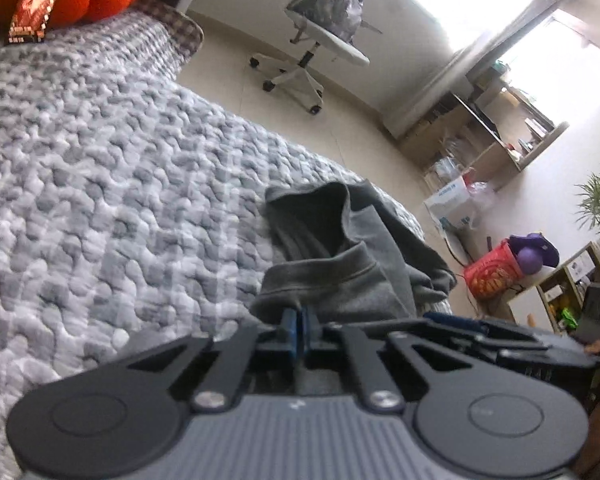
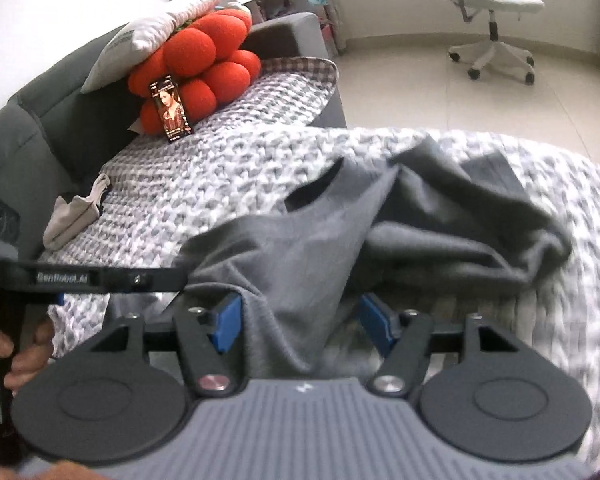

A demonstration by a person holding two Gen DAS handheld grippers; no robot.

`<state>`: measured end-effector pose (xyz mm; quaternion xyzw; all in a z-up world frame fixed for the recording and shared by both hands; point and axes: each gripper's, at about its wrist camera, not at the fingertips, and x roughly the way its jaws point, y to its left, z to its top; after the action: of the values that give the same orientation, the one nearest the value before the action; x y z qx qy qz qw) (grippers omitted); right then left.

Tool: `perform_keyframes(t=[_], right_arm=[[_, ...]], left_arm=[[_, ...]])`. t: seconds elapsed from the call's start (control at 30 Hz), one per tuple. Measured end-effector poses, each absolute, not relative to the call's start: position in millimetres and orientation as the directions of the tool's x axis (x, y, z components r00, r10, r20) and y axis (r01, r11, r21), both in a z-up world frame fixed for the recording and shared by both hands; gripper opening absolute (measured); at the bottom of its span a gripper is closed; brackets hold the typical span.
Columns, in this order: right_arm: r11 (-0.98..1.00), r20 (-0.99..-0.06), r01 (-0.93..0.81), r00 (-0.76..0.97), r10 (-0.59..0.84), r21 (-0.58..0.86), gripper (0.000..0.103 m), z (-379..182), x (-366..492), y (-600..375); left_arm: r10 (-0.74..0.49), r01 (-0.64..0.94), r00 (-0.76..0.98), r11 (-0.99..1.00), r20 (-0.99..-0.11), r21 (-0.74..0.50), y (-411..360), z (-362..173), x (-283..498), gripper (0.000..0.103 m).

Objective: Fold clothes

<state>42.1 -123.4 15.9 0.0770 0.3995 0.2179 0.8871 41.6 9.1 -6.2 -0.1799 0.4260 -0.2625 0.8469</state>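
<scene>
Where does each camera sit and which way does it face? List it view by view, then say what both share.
Left wrist: on the left tongs, facing across the blanket toward an office chair; shut on the grey garment.
Right wrist: on the right tongs, facing the sofa's red cushion; tongs open, a hand showing.
Shared: garment, blanket, chair, cushion.

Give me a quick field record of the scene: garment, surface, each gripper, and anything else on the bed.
garment: grey garment, crumpled, unfolded
surface: quilted bed cover
left gripper: shut on a hem of the garment
right gripper: open, cloth hanging between the blue pads, not pinched
other items: red cushion, card leaning on it, sock near the headboard
fold status: not started
</scene>
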Motion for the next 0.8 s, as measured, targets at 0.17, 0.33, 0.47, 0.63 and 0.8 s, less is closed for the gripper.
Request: perform_keyframes(t=[0.17,0.33,0.47,0.63,0.8], right_arm=[[0.828,-0.641,-0.398,0.526,0.559,0.396,0.068,24,63,-117],[0.759,-0.596,-0.457,0.474,0.649,0.464,0.068,34,83,-112],[0.769,-0.580,-0.475,0.508,0.637,0.429,0.068,38,103,-110],[0.796,-0.607,-0.471,0.523,0.598,0.379,0.068,24,141,-108],[0.818,-0.642,-0.487,0.529,0.555,0.306,0.068,9,170,-106]], left_arm=[[-0.566,0.297,0.542,0.820,-0.621,-0.489,24,3,45,0.002],[-0.542,0.288,0.567,0.836,-0.620,-0.467,47,9,48,0.002],[-0.524,0.268,0.579,0.846,-0.625,-0.461,60,6,47,0.001],[-0.518,0.264,0.573,0.850,-0.635,-0.455,62,0,41,0.001],[-0.507,0.272,0.573,0.859,-0.644,-0.434,60,-4,37,0.001]])
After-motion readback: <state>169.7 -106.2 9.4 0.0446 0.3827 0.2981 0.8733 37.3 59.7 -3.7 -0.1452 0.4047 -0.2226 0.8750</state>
